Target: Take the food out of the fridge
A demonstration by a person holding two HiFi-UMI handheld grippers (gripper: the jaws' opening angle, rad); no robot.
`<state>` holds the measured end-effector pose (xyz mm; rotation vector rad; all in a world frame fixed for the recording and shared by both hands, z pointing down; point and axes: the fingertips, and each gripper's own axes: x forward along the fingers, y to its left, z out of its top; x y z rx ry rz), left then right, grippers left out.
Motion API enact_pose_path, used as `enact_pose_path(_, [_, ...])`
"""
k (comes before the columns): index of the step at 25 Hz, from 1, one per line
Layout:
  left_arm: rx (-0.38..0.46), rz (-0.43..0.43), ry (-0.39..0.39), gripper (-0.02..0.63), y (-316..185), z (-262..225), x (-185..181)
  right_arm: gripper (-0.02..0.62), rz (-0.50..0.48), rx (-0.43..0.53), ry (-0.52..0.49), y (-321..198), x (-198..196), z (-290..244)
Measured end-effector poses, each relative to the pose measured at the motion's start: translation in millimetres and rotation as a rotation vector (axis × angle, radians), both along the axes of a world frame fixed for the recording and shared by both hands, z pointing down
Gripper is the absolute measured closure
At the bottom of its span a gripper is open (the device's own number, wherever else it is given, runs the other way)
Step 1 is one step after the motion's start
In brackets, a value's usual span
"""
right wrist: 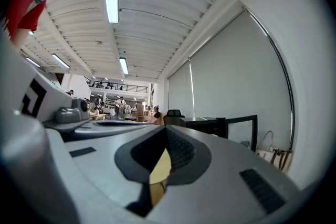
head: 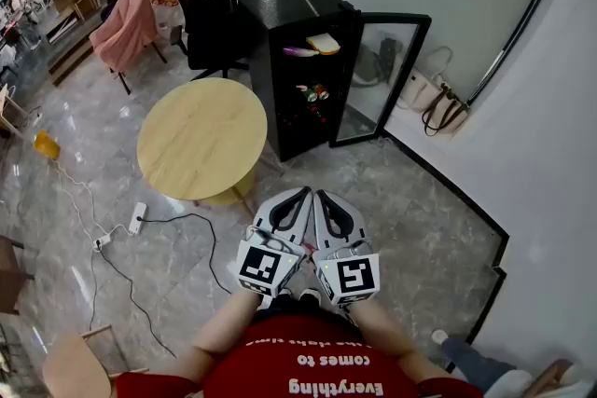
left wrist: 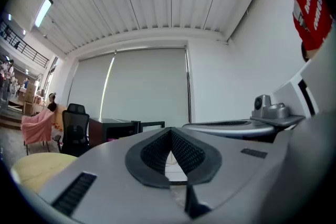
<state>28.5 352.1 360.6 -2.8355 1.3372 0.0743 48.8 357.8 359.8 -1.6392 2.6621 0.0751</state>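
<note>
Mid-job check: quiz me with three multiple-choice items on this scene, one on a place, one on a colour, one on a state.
1. In the head view, on which side of the fridge does the round table stand?
A. right
B. left
C. behind it

2. The draped cloth is:
A. green
B. blue
C. pink

3. The fridge door is:
A. open
B. shut
C. missing

Answers:
1 B, the table lies left of the fridge.
2 C, the cloth shows pink at upper left.
3 A, the door stands swung out, with food visible inside.
</note>
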Motion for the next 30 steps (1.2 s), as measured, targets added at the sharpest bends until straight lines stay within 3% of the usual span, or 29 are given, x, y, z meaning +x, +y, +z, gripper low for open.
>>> enact_pose_path(7, [-0.005, -0.006, 0.003, 0.606, -4.9, 1.1, 18.4, 0.584, 0.009, 0.004, -0.003, -4.3, 18.6, -0.5])
enact_pose_path(18, [-0.018, -0.062, 0.011, 0.606, -13.2, 10.5, 37.2, 0.584, -0.053, 0.001, -0.006, -12.8, 38.1, 6.8])
enact_pose_path(30, [-0.055, -0.067, 0.011, 0.606, -74.1, 28.2, 44.4, 0.584, -0.058, -0.038, 0.001, -74.4, 45.2, 25.5])
